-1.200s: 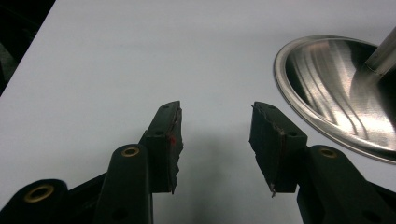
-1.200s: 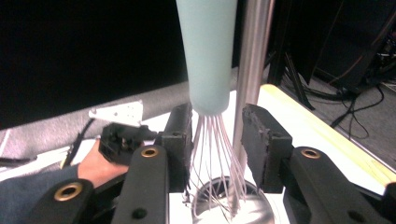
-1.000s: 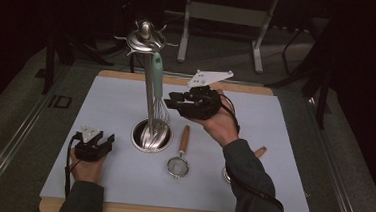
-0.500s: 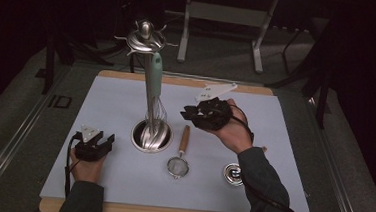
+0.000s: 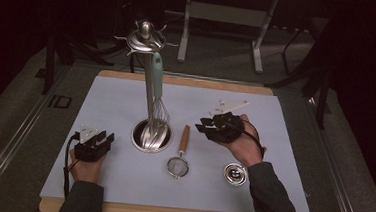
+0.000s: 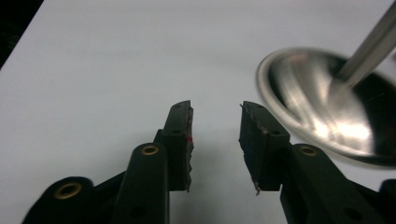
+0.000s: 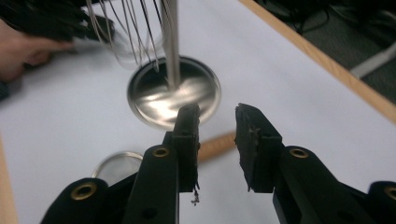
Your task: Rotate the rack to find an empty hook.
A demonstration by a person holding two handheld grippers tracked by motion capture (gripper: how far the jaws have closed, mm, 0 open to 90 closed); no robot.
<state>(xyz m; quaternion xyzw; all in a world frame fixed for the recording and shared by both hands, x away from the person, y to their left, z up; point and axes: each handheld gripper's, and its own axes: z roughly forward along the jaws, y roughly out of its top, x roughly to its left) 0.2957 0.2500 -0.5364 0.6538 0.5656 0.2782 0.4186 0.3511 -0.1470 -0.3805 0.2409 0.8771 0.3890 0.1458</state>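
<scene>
**Lowering onto the strainer**

Working at the counter (image 5: 120, 181), I am bringing my right tool (image 5: 204, 127) down and away from the whisk (image 5: 157, 76), which is hanging on the tall steel stand (image 5: 144, 38). A second ago that tool was up beside the whisk's green handle. Now it is aiming low at the strainer (image 5: 183, 151), so I am judging the whisk job finished and the strainer next.

The strainer is lying flat on the counter just right of the stand, wooden handle pointing away from me. In the right gripper view that handle (image 7: 215, 144) is showing beyond my spread jaws, which have just been opening with nothing between them.

My left tool (image 5: 107, 139) is resting beside the stand's base dish (image 5: 151, 136). Its jaws have just been closing somewhat, yet are standing apart on nothing.

The whisk's wires are hanging down into the base dish. The strainer's mesh bowl is looking empty. What the small metal cup (image 5: 235, 173) is holding, I cannot tell.
</scene>
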